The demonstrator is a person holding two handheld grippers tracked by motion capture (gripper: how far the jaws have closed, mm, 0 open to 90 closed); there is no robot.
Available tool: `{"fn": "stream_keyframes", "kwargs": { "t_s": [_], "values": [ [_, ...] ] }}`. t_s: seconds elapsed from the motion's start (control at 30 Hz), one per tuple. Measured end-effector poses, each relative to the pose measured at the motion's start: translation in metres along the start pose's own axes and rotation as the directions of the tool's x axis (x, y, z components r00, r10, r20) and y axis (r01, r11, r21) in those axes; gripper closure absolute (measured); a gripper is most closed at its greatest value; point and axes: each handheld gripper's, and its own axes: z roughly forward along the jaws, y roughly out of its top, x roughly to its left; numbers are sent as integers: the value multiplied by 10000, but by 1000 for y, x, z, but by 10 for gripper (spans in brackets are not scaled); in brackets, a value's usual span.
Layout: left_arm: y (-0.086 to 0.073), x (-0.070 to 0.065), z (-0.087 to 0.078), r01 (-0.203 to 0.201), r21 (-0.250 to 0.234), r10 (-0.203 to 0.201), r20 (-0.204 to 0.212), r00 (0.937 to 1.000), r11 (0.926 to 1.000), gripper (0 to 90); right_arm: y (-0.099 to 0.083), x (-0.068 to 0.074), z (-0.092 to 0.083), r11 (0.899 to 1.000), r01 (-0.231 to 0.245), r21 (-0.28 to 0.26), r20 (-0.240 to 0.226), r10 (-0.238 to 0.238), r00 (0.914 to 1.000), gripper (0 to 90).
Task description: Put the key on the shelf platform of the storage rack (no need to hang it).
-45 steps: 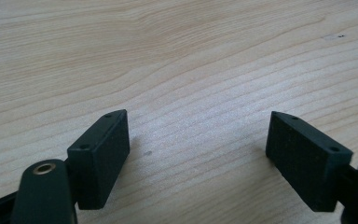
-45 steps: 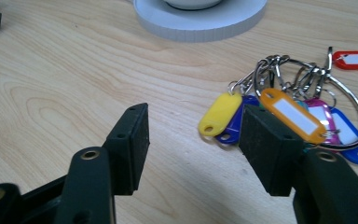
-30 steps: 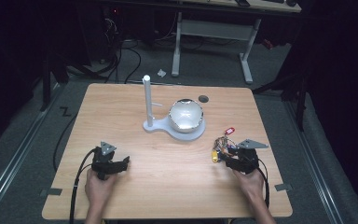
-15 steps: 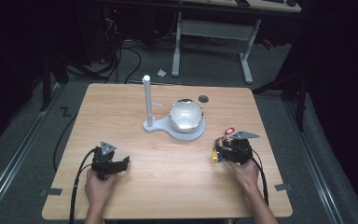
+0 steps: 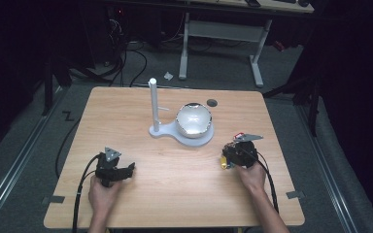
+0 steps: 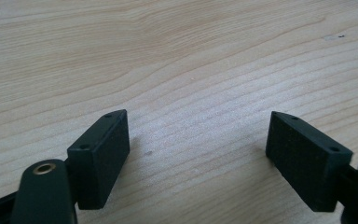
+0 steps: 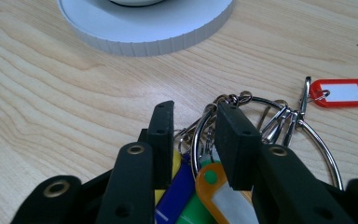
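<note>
On the wooden table [image 5: 175,194], the right gripper [image 7: 193,135] has been closing its jaws around the key ring [image 7: 261,140] with coloured tags [image 7: 214,186], near the white stand base [image 7: 144,28], while the left gripper [image 6: 198,149] rests with jaws wide apart over bare wood.

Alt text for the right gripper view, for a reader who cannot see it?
The right tool straddles a key ring of coloured tags on the wooden table; a red tag lies farther right. The round white stand base sits beyond.
</note>
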Motion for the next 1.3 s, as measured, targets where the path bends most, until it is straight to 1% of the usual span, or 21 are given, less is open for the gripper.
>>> {"fn": "stream_keyframes", "kwargs": {
  "t_s": [0.13, 0.23, 0.3, 0.43, 0.47, 0.5, 0.57, 0.63, 0.77, 0.87, 1.03, 1.17, 1.23, 1.27, 1.3],
  "values": [
    [0, 0, 0, 4, -2, -4, 0, 10000, 10000, 220, 0, 0, 4, 9998, 100, 190, 110, -103, 9999, 715],
    [0, 0, 0, 3, 1, -3, 6, 10000, 10000, 220, -1, -1, 7, 9995, 127, 295, 117, -130, 9998, 724],
    [0, 0, 0, 3, 3, -3, 5, 10000, 10000, 220, -2, -1, 8, 9993, 82, 378, 113, -87, 9999, 747],
    [0, 0, 0, -1, 3, 1, 0, 10000, 10000, 220, -2, -2, 8, 9992, 107, 374, 128, -112, 9999, 771],
    [0, 0, 0, -4, 13, 4, 9, 10000, 10000, 220, -2, -2, 8, 9995, 108, 288, 115, -111, 9999, 796],
    [0, 0, 0, -2, 17, 2, 16, 10000, 10000, 220, -2, -2, 8, 9995, 108, 288, 115, -111, 9999, 796],
    [0, 0, 0, -4, 8, 4, 8, 10000, 10000, 220, -1, -2, 7, 9998, 63, 194, 100, -65, 9999, 825],
    [0, 0, 0, -5, 19, 5, 18, 10000, 10000, 220, -1, -2, 6, 9998, 156, 152, 157, -159, 9998, 861],
    [0, 0, 0, -6, 19, 6, 16, 10000, 10000, 220, -2, -1, 6, 9994, 296, 151, 249, -300, 9992, 866],
    [0, 0, 0, -3, 5, 3, 2, 10000, 10000, 220, -1, 0, 5, 9994, 310, 152, 294, -314, 9991, 869],
    [0, 0, 0, -4, 18, 4, 17, 10000, 10000, 220, 0, 1, 0, 9990, 443, -83, 408, -439, 9982, 870],
    [0, 0, 0, 0, 16, 0, 18, 10000, 10000, 220, 2, 1, -10, 9978, 627, -229, 422, -617, 9972, 873],
    [0, 0, 0, -1, 14, 1, 16, 10000, 10000, 220, 2, 1, -11, 9977, 632, -228, 398, -623, 9973, 873],
    [0, 0, 0, -2, 2, 2, 1, 10000, 10000, 220, 3, 1, -13, 9969, 740, -278, 371, -729, 9966, 874],
    [0, 0, 0, -3, 5, 3, 0, 10000, 10000, 220, 3, 1, -17, 9968, 724, -349, 368, -711, 9968, 874]
  ]
}}
